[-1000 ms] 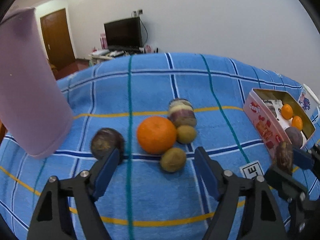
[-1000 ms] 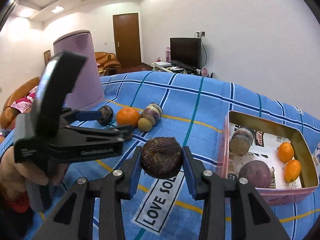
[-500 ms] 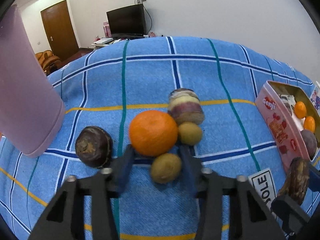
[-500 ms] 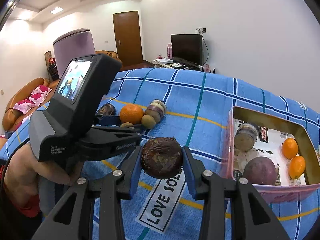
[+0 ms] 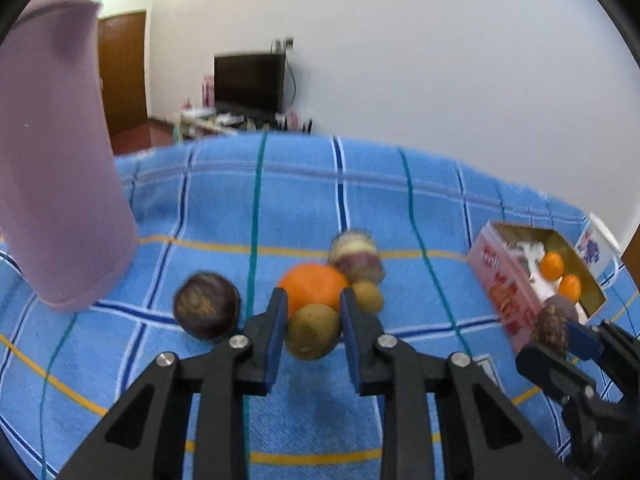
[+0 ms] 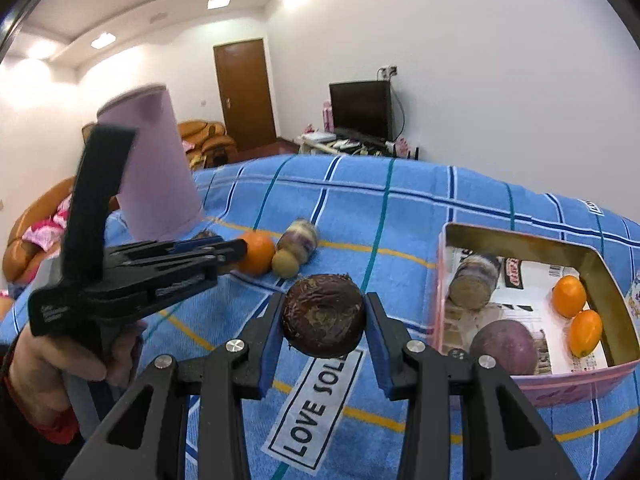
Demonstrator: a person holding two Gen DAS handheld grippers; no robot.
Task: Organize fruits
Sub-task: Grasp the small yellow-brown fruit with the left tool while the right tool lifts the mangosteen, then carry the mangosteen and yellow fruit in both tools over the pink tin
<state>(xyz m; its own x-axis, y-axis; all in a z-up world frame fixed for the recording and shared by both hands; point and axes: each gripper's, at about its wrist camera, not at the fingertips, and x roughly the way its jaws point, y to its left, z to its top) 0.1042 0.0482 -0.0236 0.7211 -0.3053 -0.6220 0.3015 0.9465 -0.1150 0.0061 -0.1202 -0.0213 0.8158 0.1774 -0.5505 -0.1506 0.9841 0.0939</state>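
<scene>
Left hand-held gripper (image 5: 313, 330): blue pads pressed against both sides of a brownish-green kiwi (image 5: 313, 331), pinching it just above the blue checked cloth (image 5: 360, 208) covering the tabletop. Directly behind that kiwi sits a large orange (image 5: 314, 288), touching it or nearly so; a second kiwi (image 5: 367, 297) lies at the orange's right, and a striped purple-and-cream fruit (image 5: 356, 255) rests behind both. Dark wrinkled passion fruit (image 5: 206, 305) lies apart to the left of the cluster, near a tall lilac bin (image 5: 56, 160). View is motion-blurred, edges soft. Right hand-held gripper (image 6: 325, 330): pads closed on a dark, shrivelled passion fruit (image 6: 324, 316), held up over a white label reading "LOVE SOL…" (image 6: 316, 400) on the cloth. To its right, a pink-sided open box (image 6: 440, 272) with gold inner walls holds a striped fruit (image 6: 474, 282) at the back left, a round purple fruit (image 6: 504, 346) at the front left, and two small oranges (image 6: 576, 312) along the right wall, one behind the other. From the right wrist view, the left tool shows at the left side, its grip wrapped by a person's hand (image 6: 52, 364) with a red cuff below; its fingertips reach to the fruit cluster, but the pinched kiwi is hidden there. Background: brown door, television on a low stand, orange sofa.
</scene>
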